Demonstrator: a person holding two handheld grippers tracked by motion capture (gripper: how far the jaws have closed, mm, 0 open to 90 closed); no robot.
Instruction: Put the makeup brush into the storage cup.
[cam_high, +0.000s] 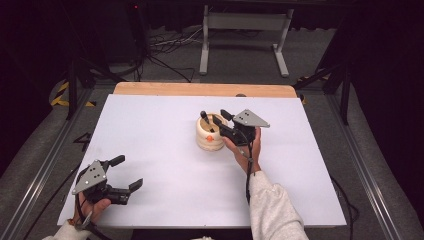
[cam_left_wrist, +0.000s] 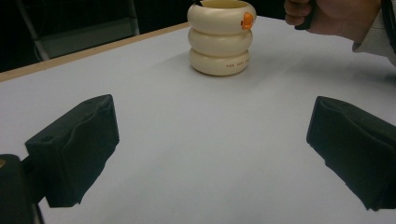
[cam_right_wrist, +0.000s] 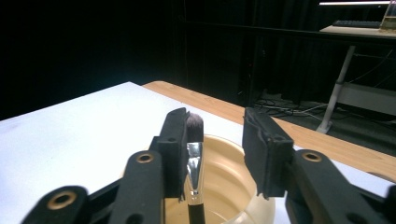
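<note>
A cream ribbed cup (cam_high: 209, 136) with a small orange figure on its rim stands near the middle of the white table. In the left gripper view the cup (cam_left_wrist: 221, 42) is far ahead. A makeup brush (cam_high: 205, 118) stands bristles up in it. My right gripper (cam_high: 220, 119) hovers at the cup's right rim. In the right gripper view the brush (cam_right_wrist: 194, 154) leans against the left pad, with a clear gap to the other pad of the right gripper (cam_right_wrist: 212, 140), so the jaws are open. My left gripper (cam_high: 129, 172) rests open at the front left, nothing between its jaws (cam_left_wrist: 210, 154).
The white table cover (cam_high: 165, 165) ends at a wooden strip (cam_high: 200, 89) along the far edge. A metal table frame (cam_high: 245, 25) and cables stand on the floor beyond. The person's right hand (cam_left_wrist: 336, 16) is beside the cup.
</note>
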